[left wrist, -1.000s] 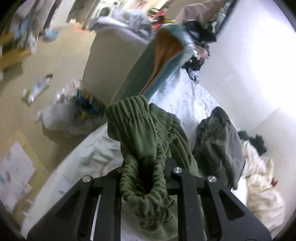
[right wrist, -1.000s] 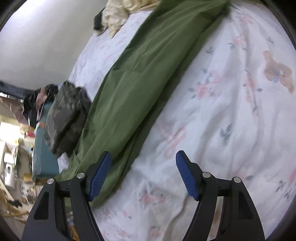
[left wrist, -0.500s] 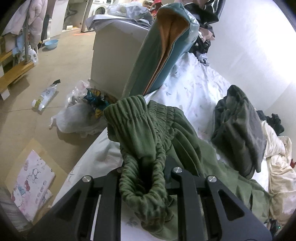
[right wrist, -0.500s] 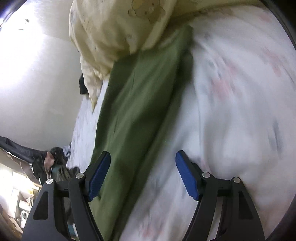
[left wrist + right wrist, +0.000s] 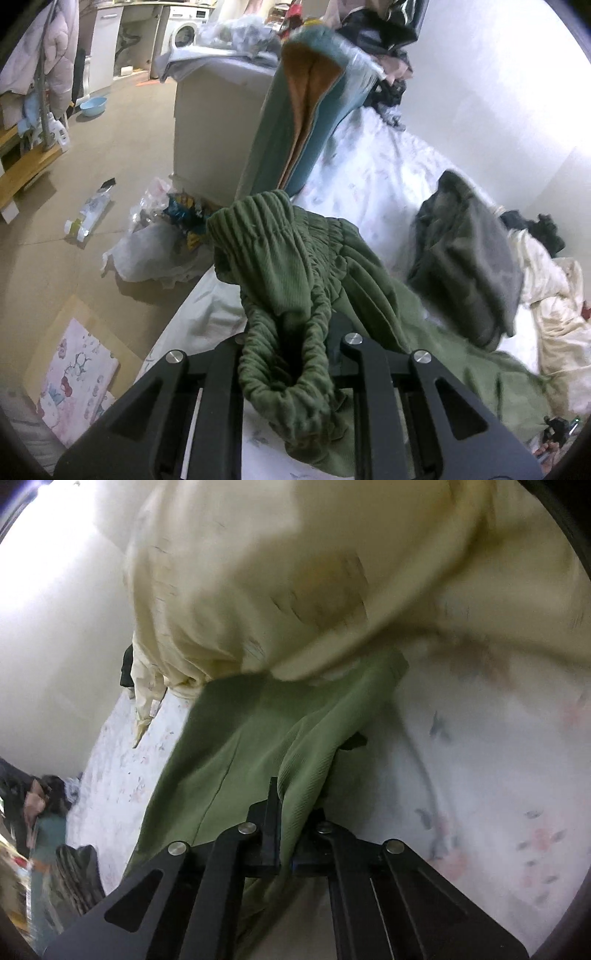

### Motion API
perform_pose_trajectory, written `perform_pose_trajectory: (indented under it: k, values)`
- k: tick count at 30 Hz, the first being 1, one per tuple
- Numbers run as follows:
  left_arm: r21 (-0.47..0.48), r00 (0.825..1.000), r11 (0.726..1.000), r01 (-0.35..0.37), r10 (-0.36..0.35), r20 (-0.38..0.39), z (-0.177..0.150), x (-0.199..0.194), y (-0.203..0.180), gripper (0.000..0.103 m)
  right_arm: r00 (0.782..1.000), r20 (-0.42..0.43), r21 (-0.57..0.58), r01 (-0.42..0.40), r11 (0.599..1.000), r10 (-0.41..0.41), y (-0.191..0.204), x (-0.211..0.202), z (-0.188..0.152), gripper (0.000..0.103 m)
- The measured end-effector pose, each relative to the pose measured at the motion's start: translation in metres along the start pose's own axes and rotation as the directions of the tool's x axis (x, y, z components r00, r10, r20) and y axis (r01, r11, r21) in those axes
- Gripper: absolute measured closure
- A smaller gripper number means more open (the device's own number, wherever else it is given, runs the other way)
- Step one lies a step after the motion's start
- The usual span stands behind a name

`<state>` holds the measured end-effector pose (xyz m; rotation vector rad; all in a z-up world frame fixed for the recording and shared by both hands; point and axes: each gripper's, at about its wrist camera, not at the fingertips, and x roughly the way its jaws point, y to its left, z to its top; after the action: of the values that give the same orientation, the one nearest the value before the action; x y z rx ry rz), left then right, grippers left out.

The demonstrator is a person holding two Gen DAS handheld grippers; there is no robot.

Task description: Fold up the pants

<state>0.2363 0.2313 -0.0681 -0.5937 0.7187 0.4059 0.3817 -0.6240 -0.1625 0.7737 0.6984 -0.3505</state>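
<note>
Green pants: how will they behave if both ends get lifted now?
Likely floppy: the green pants bunch and droop over the left gripper. Probably sags between grips; the right gripper pinches only a fold. The ribbed knit looks grippy, so slipping seems unlikely.

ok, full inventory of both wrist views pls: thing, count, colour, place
green pants: 1, olive green, on the bed, waistband end in left gripper, leg end in right gripper
bed sheet: 1, white with floral print, under the pants
cream blanket: 1, pale yellow, bunched over the far end of the pants leg
dark grey garment: 1, grey, on the bed right of the pants
teal-and-orange cushion: 1, upright at the bed edge
cabinet: 1, off-white, beside the bed
plastic bag: 1, translucent white, on the floor
blue basin: 1, on the floor, far left
left gripper: black, fingers shut on waistband
right gripper: black, fingers shut on leg
</note>
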Motion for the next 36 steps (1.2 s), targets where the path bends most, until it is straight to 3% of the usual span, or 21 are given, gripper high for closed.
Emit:
perform_pose_trajectory:
  k: [4, 8, 12, 15, 18, 21, 23, 26, 27, 28, 29, 30, 33, 35, 36]
  values:
    - [0.081, 1.000, 0.997, 0.017, -0.019, 0.014, 0.017, -0.032, -0.014, 0.090, 0.999, 0.024, -0.023, 0.026, 0.999, -0.025, 0.013, -0.037, 0.010, 0.102]
    - [0.060, 0.999, 0.997, 0.037, -0.037, 0.000, 0.032, -0.067, 0.002, 0.090, 0.996, 0.035, -0.037, 0.080, 0.996, -0.079, 0.012, -0.089, 0.009, 0.102]
    - [0.008, 0.998, 1.000, 0.017, -0.016, -0.062, 0.036, -0.108, 0.045, 0.091, 0.983, -0.003, -0.011, 0.184, 0.983, -0.184, -0.006, -0.150, -0.020, 0.102]
    - [0.067, 0.994, 0.997, -0.035, 0.041, -0.098, 0.027, -0.139, 0.073, 0.091, 0.966, -0.063, 0.011, 0.252, 0.968, -0.251, -0.021, -0.193, -0.052, 0.102]
    - [0.106, 0.980, 0.991, -0.082, 0.100, -0.170, 0.008, -0.145, 0.096, 0.090, 0.930, -0.152, 0.012, 0.340, 0.940, -0.335, -0.038, -0.207, -0.083, 0.101]
    - [0.083, 0.948, 0.991, -0.107, 0.126, -0.292, -0.011, -0.129, 0.116, 0.090, 0.892, -0.254, 0.059, 0.400, 0.914, -0.374, -0.070, -0.200, -0.106, 0.099]
    - [0.094, 0.939, 0.987, -0.127, 0.151, -0.310, -0.017, -0.124, 0.121, 0.090, 0.863, -0.297, 0.115, 0.456, 0.882, -0.408, -0.086, -0.198, -0.111, 0.097]
    - [0.098, 0.944, 0.987, -0.128, 0.151, -0.293, -0.018, -0.129, 0.124, 0.090, 0.829, -0.239, 0.082, 0.536, 0.840, -0.505, -0.089, -0.205, -0.099, 0.094]
    - [0.090, 0.947, 0.988, -0.127, 0.148, -0.286, -0.017, -0.130, 0.123, 0.090, 0.803, -0.197, 0.052, 0.582, 0.811, -0.563, -0.086, -0.210, -0.094, 0.087]
    - [0.085, 0.949, 0.988, -0.126, 0.145, -0.279, -0.017, -0.131, 0.121, 0.090, 0.758, -0.140, 0.026, 0.646, 0.763, -0.637, -0.082, -0.216, -0.089, 0.075]
    - [0.094, 0.952, 0.988, -0.123, 0.144, -0.270, -0.017, -0.132, 0.117, 0.090, 0.737, -0.110, 0.020, 0.673, 0.739, -0.667, -0.082, -0.220, -0.086, 0.073]
    - [0.110, 0.954, 0.986, -0.122, 0.147, -0.261, -0.017, -0.133, 0.112, 0.090, 0.737, -0.069, 0.020, 0.675, 0.738, -0.672, -0.079, -0.226, -0.083, 0.073]
    - [0.190, 0.965, 0.975, -0.114, 0.154, -0.212, -0.017, -0.136, 0.091, 0.090, 0.777, -0.049, -0.014, 0.628, 0.778, -0.628, -0.067, -0.235, -0.085, 0.073]
    - [0.245, 0.972, 0.964, -0.108, 0.154, -0.179, -0.018, -0.139, 0.078, 0.090, 0.852, -0.014, -0.019, 0.523, 0.852, -0.524, -0.043, -0.240, -0.088, 0.072]
    - [0.274, 0.975, 0.956, -0.105, 0.154, -0.163, -0.019, -0.142, 0.071, 0.090, 0.917, -0.015, -0.048, 0.398, 0.916, -0.399, -0.024, -0.242, -0.094, 0.070]
